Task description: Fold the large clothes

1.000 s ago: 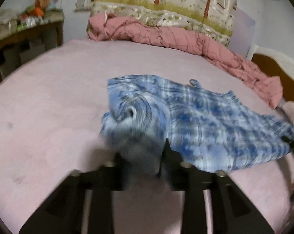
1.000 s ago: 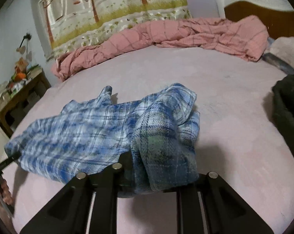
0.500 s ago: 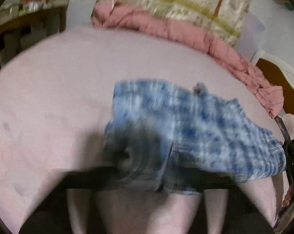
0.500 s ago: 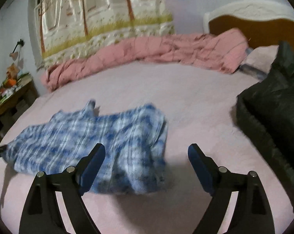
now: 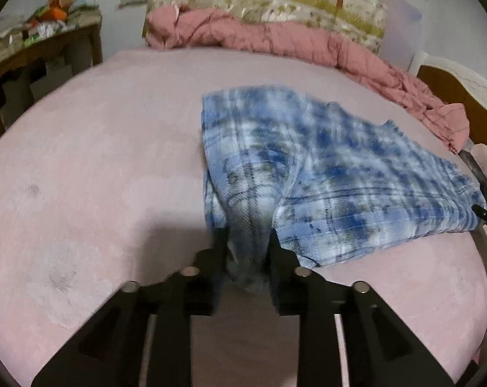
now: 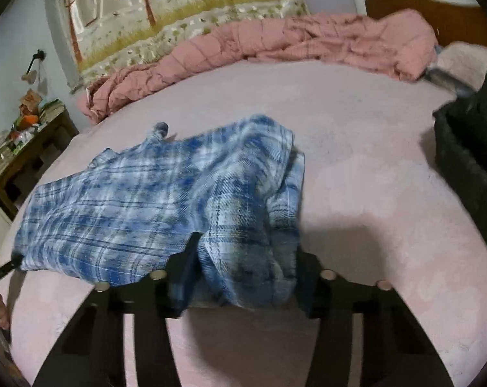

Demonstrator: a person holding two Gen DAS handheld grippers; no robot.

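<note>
- Pink bed sheet [image 5: 114, 161] spreads wide and bare to the left of the blue plaid shirt [image 5: 356, 174] in the left wrist view, and just as bare to its right in the right wrist view
- Along the far edge a rumpled pink quilt [image 6: 275, 45] lies under a curtain printed with trees [image 6: 179, 9]; a wooden side table [image 5: 34, 54] stands past the left edge
- A dark bundle [image 6: 469, 161] sits on the bed at the right edge, well apart from the shirt
- Shirt lies mid-bed, its long axis running across between the two grippers, near hem lifted at both ends
- Left gripper [image 5: 247, 258] has a bunched fold of shirt between its jaws, which are opening
- Right gripper [image 6: 246, 264] has a thicker bunch of the other end between its jaws, which are closing
</note>
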